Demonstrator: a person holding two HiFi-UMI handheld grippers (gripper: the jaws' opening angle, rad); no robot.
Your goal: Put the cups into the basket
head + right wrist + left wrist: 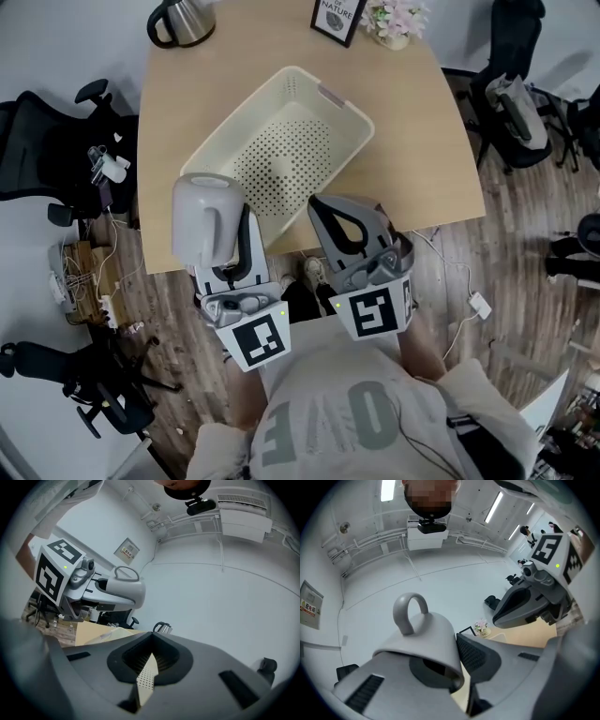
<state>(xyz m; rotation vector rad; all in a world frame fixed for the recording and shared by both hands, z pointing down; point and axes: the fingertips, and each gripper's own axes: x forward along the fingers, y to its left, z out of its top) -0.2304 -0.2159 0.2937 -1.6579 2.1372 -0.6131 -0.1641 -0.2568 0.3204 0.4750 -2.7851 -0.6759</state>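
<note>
A pale grey cup (204,217) with a loop handle hangs over the table's near edge, just left of the basket's near corner. My left gripper (234,225) is shut on its wall. In the left gripper view the cup (419,637) lies on its side with the handle pointing up, one jaw at its mouth. The cream perforated basket (349,122) sits empty in the middle of the wooden table (422,150). My right gripper (323,204) hovers over the basket's near rim, shut and empty. In the right gripper view only a sliver of basket shows through the right gripper (149,663).
A dark kettle (183,19), a framed picture (337,17) and a small flower pot (395,21) stand along the table's far edge. Office chairs flank the table at the left (42,141) and right (516,94). Cables and a power strip (84,277) lie on the floor at left.
</note>
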